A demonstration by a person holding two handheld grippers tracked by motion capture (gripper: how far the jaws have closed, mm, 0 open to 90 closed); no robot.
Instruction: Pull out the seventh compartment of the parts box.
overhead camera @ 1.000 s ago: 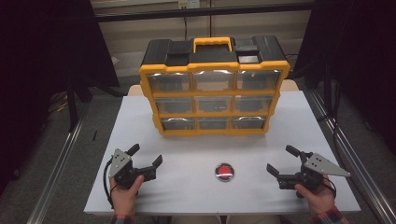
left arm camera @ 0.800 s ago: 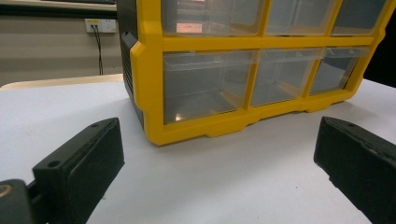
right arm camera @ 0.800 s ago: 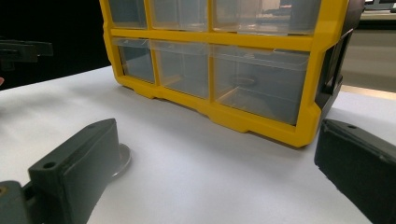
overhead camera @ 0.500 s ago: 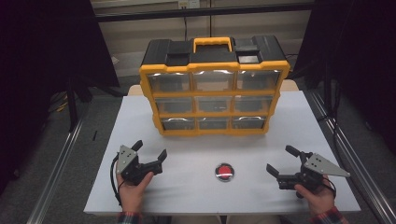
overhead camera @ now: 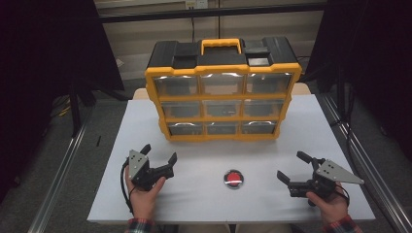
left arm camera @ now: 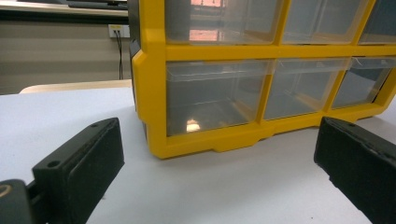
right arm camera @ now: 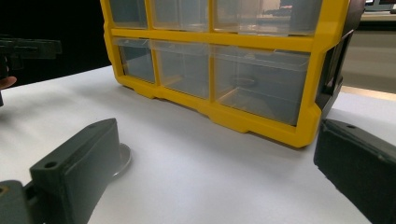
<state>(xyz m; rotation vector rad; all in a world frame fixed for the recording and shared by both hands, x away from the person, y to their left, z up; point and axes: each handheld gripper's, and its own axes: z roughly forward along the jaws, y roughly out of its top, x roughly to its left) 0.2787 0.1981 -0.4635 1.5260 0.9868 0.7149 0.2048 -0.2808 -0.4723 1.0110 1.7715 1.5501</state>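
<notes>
Here, left gripper (overhead camera: 159, 154) spread, organizer (overhead camera: 221, 92) ahead

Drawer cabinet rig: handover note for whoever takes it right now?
Left claw: open, empty, low over the white table, facing the cabinet's bottom-left drawer.
Right claw: open, empty, near the table's right front.
Yellow-and-black plastic cabinet with clear drawers: upright at the table's far side, all drawers shut.
Small round red-centred disc: lies between the claws, untouched.
Done: nothing visible. Left: everything.

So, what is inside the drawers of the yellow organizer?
The organizer has clear drawers; the bottom ones look empty in both gripper views. Glare hides the top row's contents, and the drawers' far ends are unclear.
</notes>
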